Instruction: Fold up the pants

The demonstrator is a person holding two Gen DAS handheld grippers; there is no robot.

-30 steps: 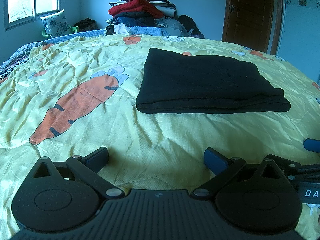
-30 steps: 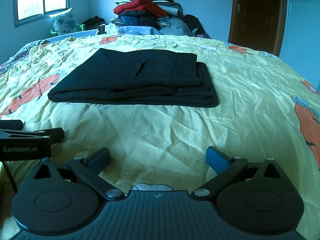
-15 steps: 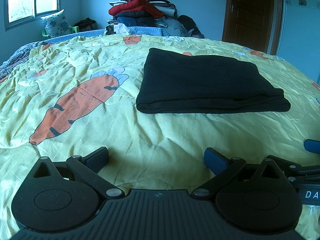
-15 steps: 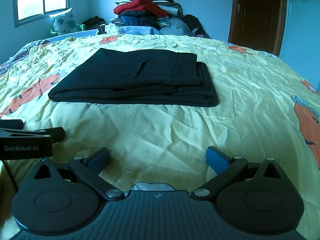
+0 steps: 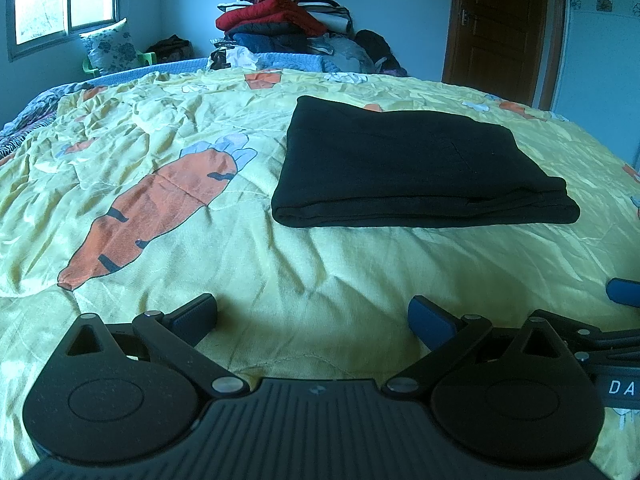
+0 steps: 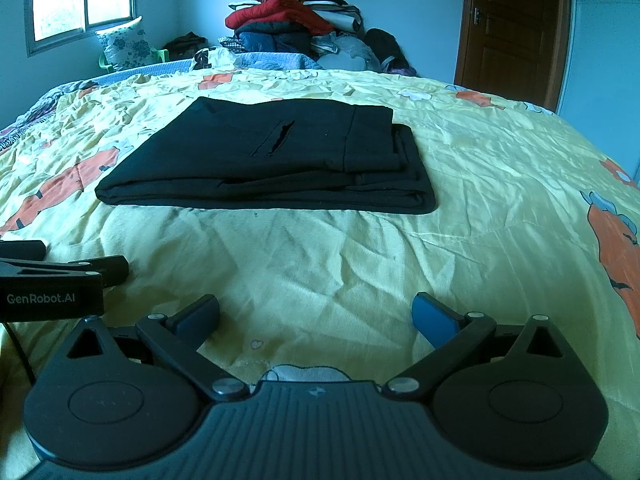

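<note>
The black pants [image 6: 272,160] lie folded into a flat rectangle on the yellow carrot-print bedspread [image 6: 360,264], in the middle of both frames and well apart from either tool. Only the right wrist view shows the top layers clearly — a slit pocket opening near the centre of the upper panel and, at the bundle's right end, stepped edges where one layer stops short of the one below. From the left wrist view the same pants [image 5: 416,168] read as a plain dark slab with a rounded fold along the near edge; the pocket is hard to make out there.

The left view alone shows a whole printed carrot [image 5: 156,208] in the left centre of the frame. In the right view the carrots are cut off at the left and right edges.

The left gripper [image 5: 312,314] has its two blue-padded fingers spread wide, nothing between them, low over bare bedspread at the bottom of the frame. The right gripper [image 6: 316,314] is likewise spread and empty. Each tool appears partly in the other's view — a blue pad and black linkage at the right edge of the left view, a black body lettered "GenRobot.AI" at the left edge of the right view.

At the top centre, a pile of clothes [image 6: 296,24] rises against the far wall, its items too jumbled to separate. A brown door [image 5: 500,28] stands in the upper right.
</note>
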